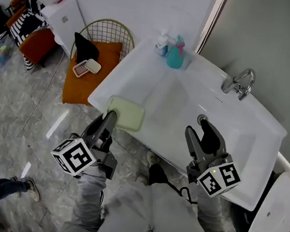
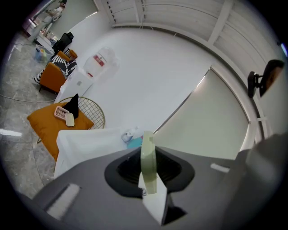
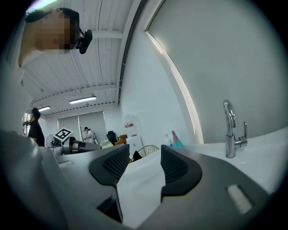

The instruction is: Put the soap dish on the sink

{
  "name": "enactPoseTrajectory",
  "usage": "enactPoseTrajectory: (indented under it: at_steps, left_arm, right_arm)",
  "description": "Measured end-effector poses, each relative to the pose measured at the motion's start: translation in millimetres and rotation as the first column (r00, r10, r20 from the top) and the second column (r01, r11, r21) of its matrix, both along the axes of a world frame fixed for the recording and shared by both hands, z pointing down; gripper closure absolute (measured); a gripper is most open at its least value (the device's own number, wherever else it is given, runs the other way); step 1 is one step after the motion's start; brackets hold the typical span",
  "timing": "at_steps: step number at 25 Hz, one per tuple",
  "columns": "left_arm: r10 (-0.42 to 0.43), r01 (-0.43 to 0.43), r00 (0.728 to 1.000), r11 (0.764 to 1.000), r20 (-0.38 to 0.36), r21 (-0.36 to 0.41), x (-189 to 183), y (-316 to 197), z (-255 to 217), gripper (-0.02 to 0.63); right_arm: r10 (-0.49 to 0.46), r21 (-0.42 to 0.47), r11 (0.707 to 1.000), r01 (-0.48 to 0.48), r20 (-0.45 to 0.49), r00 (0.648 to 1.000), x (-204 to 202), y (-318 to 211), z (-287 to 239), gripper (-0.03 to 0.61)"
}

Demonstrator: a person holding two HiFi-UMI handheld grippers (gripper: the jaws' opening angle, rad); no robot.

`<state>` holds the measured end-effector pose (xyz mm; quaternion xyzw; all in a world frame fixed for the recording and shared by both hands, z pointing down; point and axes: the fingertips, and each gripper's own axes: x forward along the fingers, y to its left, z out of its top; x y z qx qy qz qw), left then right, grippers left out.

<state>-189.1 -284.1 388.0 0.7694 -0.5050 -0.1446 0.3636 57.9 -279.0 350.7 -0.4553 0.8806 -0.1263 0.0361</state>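
Observation:
A pale green soap dish point(image 1: 126, 113) hangs over the near left corner of the white sink point(image 1: 253, 124), held by my left gripper point(image 1: 111, 117), which is shut on its edge. In the left gripper view the soap dish point(image 2: 148, 161) stands edge-on between the jaws of the left gripper point(image 2: 147, 168). My right gripper point(image 1: 203, 132) is open above the sink's front rim, nothing between its jaws; the right gripper view shows the right gripper point(image 3: 140, 166) with a wide gap. A chrome faucet point(image 1: 240, 83) stands at the sink's back.
Two soap bottles point(image 1: 170, 50) stand at the sink's back left corner. A wire chair with an orange cushion point(image 1: 91, 63) sits left of the sink, holding a pink tray and a black cloth. A white toilet point(image 1: 277, 213) is at the right. A person's legs show below.

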Motion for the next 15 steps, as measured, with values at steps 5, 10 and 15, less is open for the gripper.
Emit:
enactPoseTrajectory:
  at_steps: [5,10,15]
  left_arm:
    - [-0.014,0.014,1.0,1.0,0.01,-0.011,0,-42,3,0.492]
    - [-0.009,0.01,1.0,0.999,0.023,-0.046,4,-84,18,0.492]
    - [-0.018,0.02,0.999,0.996,0.029,-0.092,5,-131,50,0.492]
  right_arm:
    - [-0.028,-0.013,1.0,0.029,0.006,1.0,-4,-44,3,0.379]
    - [-0.045,-0.033,0.998,0.045,0.006,0.999,-4,-77,5,0.378]
    - [-0.052,-0.061,0.997,0.052,0.003,0.999,-1,-99,19,0.377]
